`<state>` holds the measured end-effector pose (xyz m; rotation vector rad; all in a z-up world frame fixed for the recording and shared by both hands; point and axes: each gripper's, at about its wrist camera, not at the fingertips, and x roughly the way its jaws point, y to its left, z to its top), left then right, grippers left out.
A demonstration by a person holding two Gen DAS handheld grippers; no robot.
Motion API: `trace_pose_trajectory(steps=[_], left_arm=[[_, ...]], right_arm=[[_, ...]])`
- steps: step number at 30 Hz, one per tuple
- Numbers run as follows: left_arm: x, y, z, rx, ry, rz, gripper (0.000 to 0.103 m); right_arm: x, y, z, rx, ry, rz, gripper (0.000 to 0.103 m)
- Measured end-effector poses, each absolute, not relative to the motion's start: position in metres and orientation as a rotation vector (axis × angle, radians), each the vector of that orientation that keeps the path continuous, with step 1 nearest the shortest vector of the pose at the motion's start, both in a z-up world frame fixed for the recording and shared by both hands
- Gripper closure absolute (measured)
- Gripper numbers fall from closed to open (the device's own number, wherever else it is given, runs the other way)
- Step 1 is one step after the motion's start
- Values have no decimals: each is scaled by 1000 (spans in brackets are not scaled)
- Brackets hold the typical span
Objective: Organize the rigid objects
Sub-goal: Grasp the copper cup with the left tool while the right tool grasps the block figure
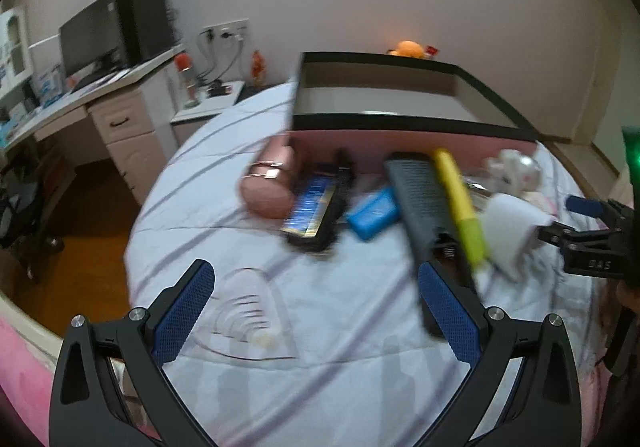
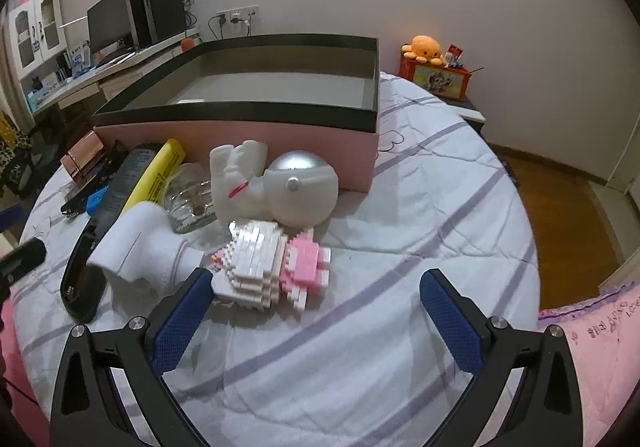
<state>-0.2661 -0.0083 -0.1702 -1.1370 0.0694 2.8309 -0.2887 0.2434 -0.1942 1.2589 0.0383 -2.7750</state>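
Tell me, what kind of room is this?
Most likely a bedroom at home: things lie on a bed's striped quilt, a desk with a monitor stands by the wall, and a plush octopus sits on a side table.

Both grippers (left, right) spread wide.

"DAS" on right claw
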Motion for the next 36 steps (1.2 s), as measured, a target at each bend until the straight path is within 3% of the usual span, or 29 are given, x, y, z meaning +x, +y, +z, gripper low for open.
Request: trace_pose_trajectory(steps=[1,3,4,7,8,23,28,30,31,32,36], left_arm=[[-268,-14,-171,-1144,56,2841,0],[-272,-23,-172,-1164,28,2858,0],[-274,-27,-174,-1173,16,2867,0],[-280,-34,-178,-1193,4,2880,0],[-282,-36,-178,-1195,-8,2885,0],[-353,-44,-186,-1189,-58,2856,2],[-375,-51,-196,-1232,-158,2740,31],[-376,-49,-196,-1226,-151,2729,38],[-377,-47,-196,-1218,-145,2717,51],[-376,-45,-197,-1230,-127,2706,55],[-368,-37,-195,-1224,-51,2719,56]], right_arm=[[-291,243,-195,1267,34,-2769,2],[-295,243,-197,1263,23,-2738,11],[-298,242,-200,1280,26,-2716,21],[-299,240,-202,1263,55,-2715,30],[-297,242,-201,1238,43,-2723,41],[-299,243,-203,1218,41,-2728,41],[-299,242,-203,1219,48,-2732,40],[-299,243,-203,1219,52,-2735,40],[-299,242,-203,1220,56,-2736,40],[-299,242,-203,1220,59,-2738,40],[-299,243,-203,1218,52,-2739,40]])
